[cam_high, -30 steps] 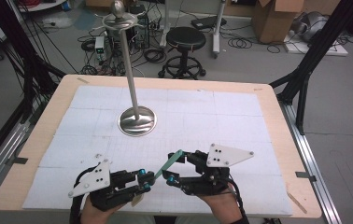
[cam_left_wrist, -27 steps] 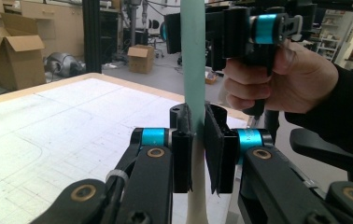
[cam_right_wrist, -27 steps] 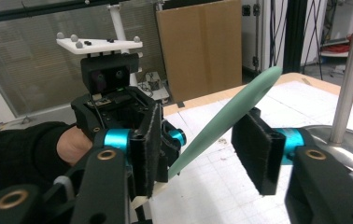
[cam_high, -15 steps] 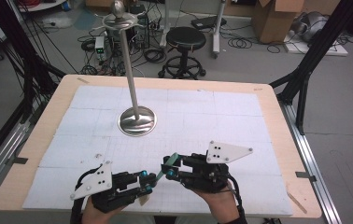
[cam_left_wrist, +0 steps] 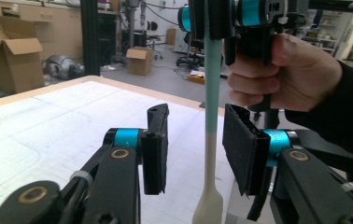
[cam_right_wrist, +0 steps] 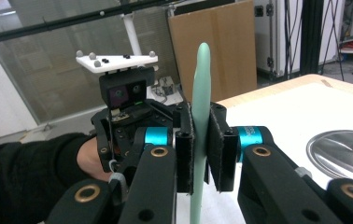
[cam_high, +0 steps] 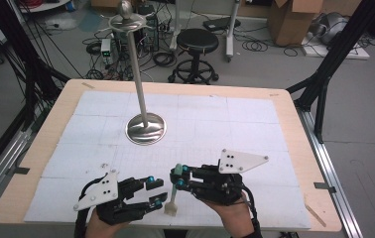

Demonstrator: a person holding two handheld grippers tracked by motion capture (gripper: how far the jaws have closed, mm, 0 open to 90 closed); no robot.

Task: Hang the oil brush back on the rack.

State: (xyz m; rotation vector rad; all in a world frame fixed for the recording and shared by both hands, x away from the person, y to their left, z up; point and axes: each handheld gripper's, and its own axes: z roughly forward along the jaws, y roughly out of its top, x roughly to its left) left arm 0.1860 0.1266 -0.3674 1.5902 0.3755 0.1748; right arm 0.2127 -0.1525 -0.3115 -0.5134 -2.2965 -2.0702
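Two hand-held grippers meet at the near edge of a table point(cam_high: 36, 163) covered in white gridded paper. The right gripper point(cam_high: 177, 177) is clamped tight on a slim spatula point(cam_high: 173, 191) with a mint-green handle and a cream, flared end. In the right gripper view, the two black pads point(cam_right_wrist: 184, 149) press flat against the green handle from either side, and the handle's rounded tip rises well above them. In the high view, the spatula hangs out of this gripper with its cream end lowest, just above or on the paper; which of the two cannot be told. The left gripper point(cam_high: 159, 192) sits just beside the right one, with its jaws standing apart on either side of the spatula's lower part. They have just been opening. In the left gripper view, the spatula runs upright through the gap between the padded fingers point(cam_left_wrist: 240, 144), nearer the right-hand one, and neither pad presses on it. Above, the same view shows the person's hand point(cam_left_wrist: 282, 70) wrapped around the right gripper's body. Each gripper carries a grey three-cornered plate on top and has turquoise rings at its jaws. Beyond both grippers, well apart from them toward the far side of the table, stands a polished metal stand point(cam_high: 146, 128) with a round base and a tall, thin pole.
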